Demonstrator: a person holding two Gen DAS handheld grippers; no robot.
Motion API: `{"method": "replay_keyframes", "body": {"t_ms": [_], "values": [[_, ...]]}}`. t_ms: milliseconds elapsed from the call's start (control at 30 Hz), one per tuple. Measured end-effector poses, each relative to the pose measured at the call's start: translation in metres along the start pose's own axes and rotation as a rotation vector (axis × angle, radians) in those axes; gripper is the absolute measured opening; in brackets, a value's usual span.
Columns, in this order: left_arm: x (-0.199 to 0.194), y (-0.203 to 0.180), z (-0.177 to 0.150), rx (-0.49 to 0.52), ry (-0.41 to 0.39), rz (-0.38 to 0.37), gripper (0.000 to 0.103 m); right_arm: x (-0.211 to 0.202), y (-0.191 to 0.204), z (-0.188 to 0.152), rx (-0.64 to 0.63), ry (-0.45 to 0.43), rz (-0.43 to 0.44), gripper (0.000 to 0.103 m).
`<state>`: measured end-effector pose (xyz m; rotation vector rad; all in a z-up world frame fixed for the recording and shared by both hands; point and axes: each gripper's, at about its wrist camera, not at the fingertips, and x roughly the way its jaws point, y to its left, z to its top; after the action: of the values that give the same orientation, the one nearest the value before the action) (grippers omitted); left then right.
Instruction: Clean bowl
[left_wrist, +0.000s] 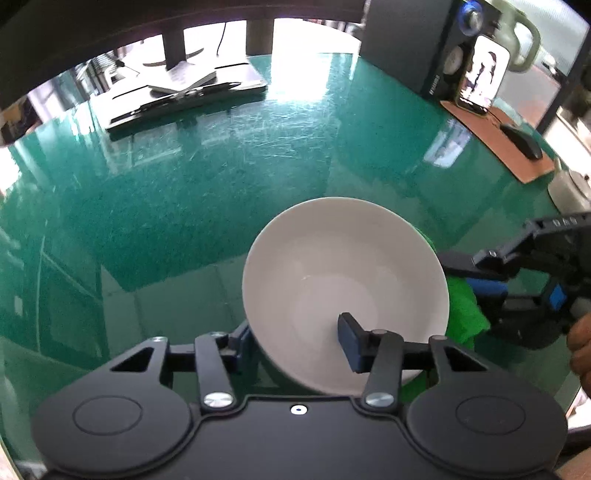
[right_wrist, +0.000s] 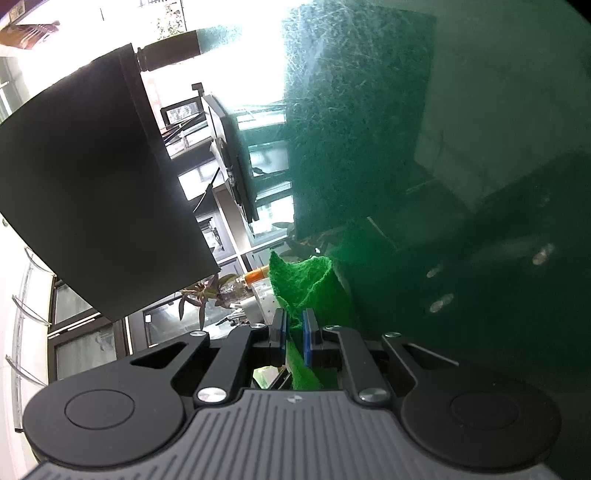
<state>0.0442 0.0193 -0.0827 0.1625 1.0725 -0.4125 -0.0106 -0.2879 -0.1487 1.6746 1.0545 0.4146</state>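
A white bowl (left_wrist: 332, 269), bare inside, sits on the green glass table (left_wrist: 207, 177) in the left wrist view. My left gripper (left_wrist: 295, 332) straddles its near rim, one finger outside the wall and the other finger (left_wrist: 351, 341) inside. The jaws stand apart and the inner pad is off the wall. My right gripper (right_wrist: 293, 325) is shut on a green scouring cloth (right_wrist: 306, 284), which sticks out past the pads. That gripper (left_wrist: 476, 273) and the cloth (left_wrist: 465, 310) are also in the left wrist view, just right of the bowl, with a hand behind.
A black stand and flat devices (left_wrist: 184, 92) lie at the table's far side. At the far right are a speaker (left_wrist: 424, 48), a lit phone (left_wrist: 484, 70) and a mouse (left_wrist: 521, 140) on a brown mat. A dark box (right_wrist: 92, 177) fills the right wrist view's left.
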Motion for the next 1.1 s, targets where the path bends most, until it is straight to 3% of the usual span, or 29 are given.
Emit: {"method": "replay_keyframes", "body": {"t_ms": [333,467,700,933,1100], "values": [[0.002,-0.004,0.008,0.04,0.018,0.011,0.046,0.039,0.026,0.024,-0.051,-0.036,0.05,0.01],[0.002,-0.004,0.008,0.048,0.013,0.008,0.046,0.024,0.022,0.014,-0.045,-0.067,0.06,0.01],[0.003,-0.003,0.009,0.088,0.0,-0.013,0.046,-0.008,0.008,-0.017,-0.007,-0.128,0.026,0.01],[0.004,-0.001,0.008,0.119,-0.026,-0.036,0.047,0.03,0.03,0.004,-0.085,-0.201,-0.026,0.01],[0.006,0.003,0.009,0.126,-0.035,-0.085,0.048,0.019,0.028,-0.018,-0.1,-0.283,-0.04,0.01]]}}
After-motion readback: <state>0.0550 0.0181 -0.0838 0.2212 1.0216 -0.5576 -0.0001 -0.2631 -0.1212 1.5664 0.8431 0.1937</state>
